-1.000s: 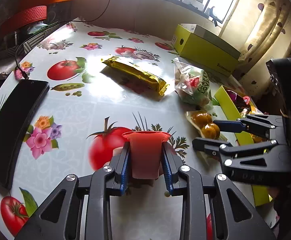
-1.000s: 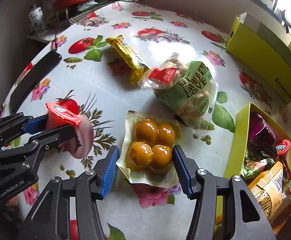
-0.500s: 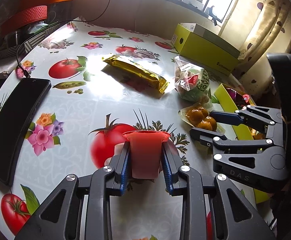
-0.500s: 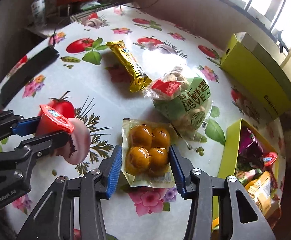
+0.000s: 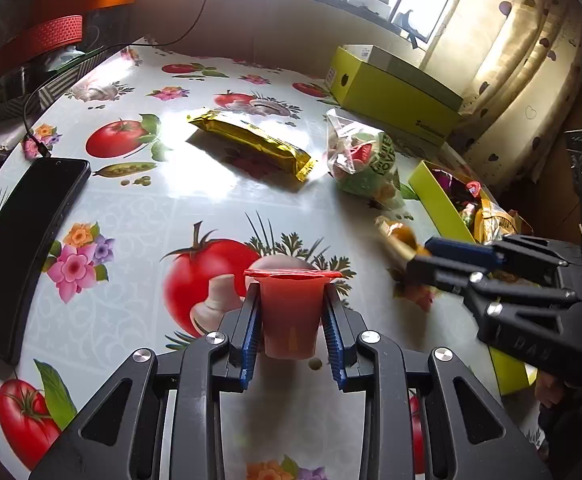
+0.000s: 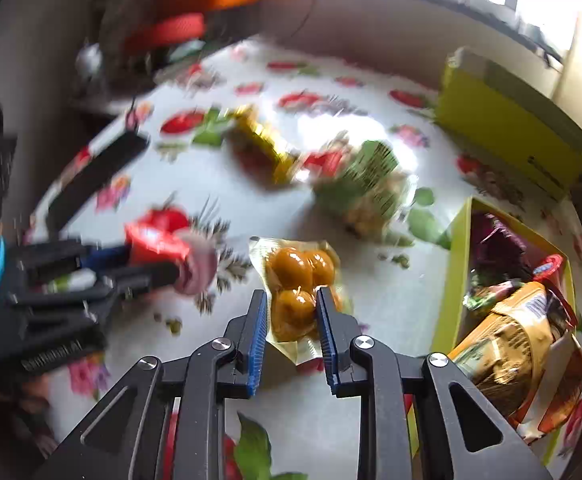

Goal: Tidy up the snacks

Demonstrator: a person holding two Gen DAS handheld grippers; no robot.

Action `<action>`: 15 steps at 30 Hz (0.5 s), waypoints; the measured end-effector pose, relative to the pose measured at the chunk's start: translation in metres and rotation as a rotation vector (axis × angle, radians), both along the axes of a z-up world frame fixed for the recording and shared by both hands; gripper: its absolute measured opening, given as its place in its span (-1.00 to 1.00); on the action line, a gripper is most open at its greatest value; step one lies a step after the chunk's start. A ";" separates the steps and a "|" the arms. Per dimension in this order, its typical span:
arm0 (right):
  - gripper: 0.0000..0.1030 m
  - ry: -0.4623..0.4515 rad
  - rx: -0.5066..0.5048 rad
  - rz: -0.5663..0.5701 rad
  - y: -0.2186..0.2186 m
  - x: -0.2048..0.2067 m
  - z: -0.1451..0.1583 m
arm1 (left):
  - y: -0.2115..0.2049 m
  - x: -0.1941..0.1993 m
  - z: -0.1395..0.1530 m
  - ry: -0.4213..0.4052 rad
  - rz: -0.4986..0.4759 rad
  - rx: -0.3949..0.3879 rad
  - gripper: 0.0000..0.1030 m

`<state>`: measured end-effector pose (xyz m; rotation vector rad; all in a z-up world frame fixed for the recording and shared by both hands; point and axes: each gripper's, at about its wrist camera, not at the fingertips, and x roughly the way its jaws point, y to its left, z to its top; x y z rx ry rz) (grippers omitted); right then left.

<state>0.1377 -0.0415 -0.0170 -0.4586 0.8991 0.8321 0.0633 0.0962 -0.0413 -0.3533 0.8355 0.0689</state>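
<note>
My left gripper (image 5: 291,308) is shut on a red jelly cup (image 5: 290,312) and holds it just above the table. My right gripper (image 6: 292,300) is shut on a clear pack of yellow-orange balls (image 6: 297,280) and has it lifted off the table; the pack also shows blurred in the left wrist view (image 5: 397,236). A gold wrapped bar (image 5: 253,144) and a green-labelled bag of snacks (image 5: 365,160) lie on the tablecloth beyond. An open yellow box (image 6: 453,280) with several snacks inside stands at the right.
A black phone (image 5: 19,240) lies at the table's left edge with a cable. A closed yellow-green carton (image 5: 395,92) stands at the back by the wall. Red and orange containers (image 5: 51,36) sit on a shelf at the far left.
My right gripper has shut on the pack of yellow balls and lifted it; its view is now blurred by motion. My left gripper still holds the red cup, nearly unmoved.
</note>
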 end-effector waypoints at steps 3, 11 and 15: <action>-0.23 -0.011 -0.011 0.001 0.002 -0.002 -0.001 | 0.000 -0.002 -0.001 0.010 0.002 -0.003 -0.41; 0.25 -0.037 -0.093 0.075 0.009 0.013 -0.006 | -0.002 -0.004 -0.004 0.026 0.002 0.004 -0.41; 0.28 -0.020 -0.194 0.148 0.020 0.028 -0.015 | -0.003 -0.003 -0.004 0.027 -0.006 0.008 -0.41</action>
